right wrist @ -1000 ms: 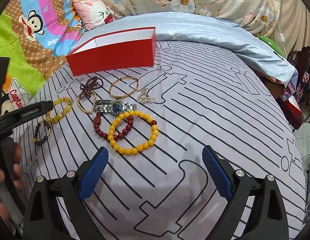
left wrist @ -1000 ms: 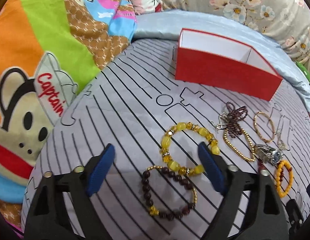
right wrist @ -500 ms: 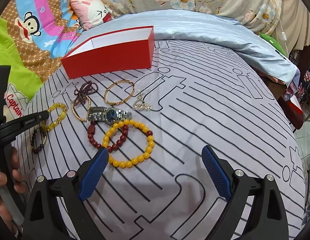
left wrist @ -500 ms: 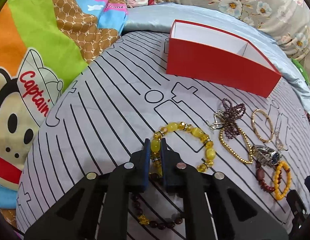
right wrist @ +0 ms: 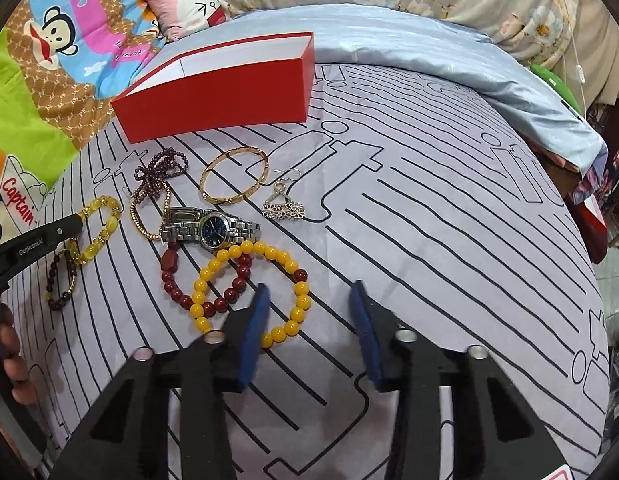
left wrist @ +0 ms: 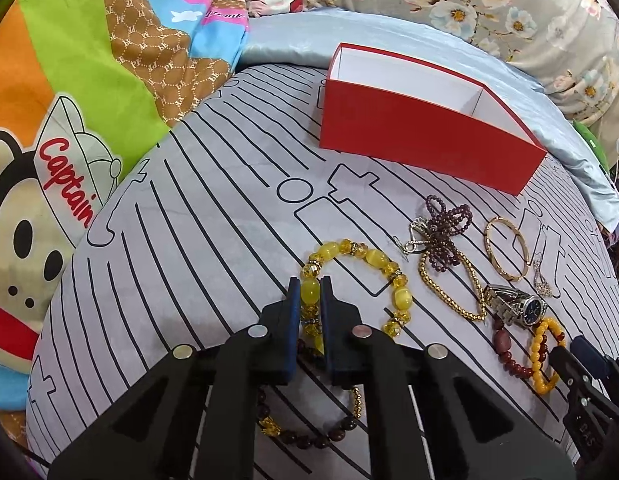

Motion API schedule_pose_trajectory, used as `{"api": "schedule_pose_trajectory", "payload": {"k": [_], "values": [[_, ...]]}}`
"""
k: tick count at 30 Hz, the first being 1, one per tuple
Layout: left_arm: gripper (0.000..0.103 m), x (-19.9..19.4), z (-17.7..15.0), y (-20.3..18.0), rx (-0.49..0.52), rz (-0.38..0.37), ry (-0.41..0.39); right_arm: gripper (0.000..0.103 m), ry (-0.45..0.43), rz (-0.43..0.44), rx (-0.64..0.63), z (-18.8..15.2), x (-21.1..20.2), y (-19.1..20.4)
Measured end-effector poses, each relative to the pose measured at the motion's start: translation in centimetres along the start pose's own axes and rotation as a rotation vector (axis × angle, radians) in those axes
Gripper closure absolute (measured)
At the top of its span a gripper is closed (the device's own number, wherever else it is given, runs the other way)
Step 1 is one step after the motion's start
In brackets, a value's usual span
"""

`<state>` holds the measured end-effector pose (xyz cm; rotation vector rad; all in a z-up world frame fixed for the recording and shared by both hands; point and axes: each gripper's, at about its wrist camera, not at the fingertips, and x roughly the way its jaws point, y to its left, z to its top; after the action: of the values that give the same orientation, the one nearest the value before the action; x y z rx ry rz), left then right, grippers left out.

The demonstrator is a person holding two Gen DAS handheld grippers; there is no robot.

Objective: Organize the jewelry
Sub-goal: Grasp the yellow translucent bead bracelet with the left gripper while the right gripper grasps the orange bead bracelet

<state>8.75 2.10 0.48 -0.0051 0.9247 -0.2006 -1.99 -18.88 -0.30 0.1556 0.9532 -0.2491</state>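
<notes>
My left gripper (left wrist: 310, 294) is shut on the yellow glass-bead bracelet (left wrist: 379, 262), which still lies on the grey striped sheet. A dark brown bead bracelet (left wrist: 309, 436) lies under its fingers. My right gripper (right wrist: 309, 300) is half open over the orange bead bracelet (right wrist: 297, 300), its left finger inside the ring and one side of the ring between the jaws. A red bead bracelet (right wrist: 181, 292), a steel watch (right wrist: 213, 230), a gold bangle (right wrist: 233, 180), a silver earring (right wrist: 283, 208), a purple bead strand (right wrist: 157, 172) and a gold chain (right wrist: 143, 224) lie nearby. The open red box (left wrist: 425, 136) stands behind.
The sheet (right wrist: 429, 200) falls away at the right edge. A cartoon blanket (left wrist: 49, 120) and a pink pillow (right wrist: 185, 4) lie to the left and behind the box. A light blue quilt (right wrist: 429, 48) lies behind it.
My left gripper went from wide open to shut on the yellow bracelet. My right gripper moved forward over the orange bracelet and its jaws narrowed.
</notes>
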Motion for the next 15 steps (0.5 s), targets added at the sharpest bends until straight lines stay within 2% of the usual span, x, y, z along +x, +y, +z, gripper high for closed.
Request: {"api": "schedule_pose_trajectory", "payload": {"k": [1, 3, 5, 15], "values": [[0.093, 0.0, 0.0, 0.0, 0.0, -0.001, 0.0, 0.074, -0.001, 0.004, -0.001, 0.1, 0.0, 0.0], [0.094, -0.2, 0.1, -0.1, 0.004, -0.004, -0.004, 0.088, -0.001, 0.009, -0.004, 0.2, 0.1, 0.1], [0.094, -0.5, 0.1, -0.2, 0.005, -0.012, -0.008, 0.094, 0.004, 0.026, -0.003, 0.3, 0.1, 0.2], [0.094, -2.8, 0.6, -0.7, 0.008, -0.046, -0.049, 0.096, -0.039, 0.062, 0.01, 0.7, -1.5, 0.1]]}}
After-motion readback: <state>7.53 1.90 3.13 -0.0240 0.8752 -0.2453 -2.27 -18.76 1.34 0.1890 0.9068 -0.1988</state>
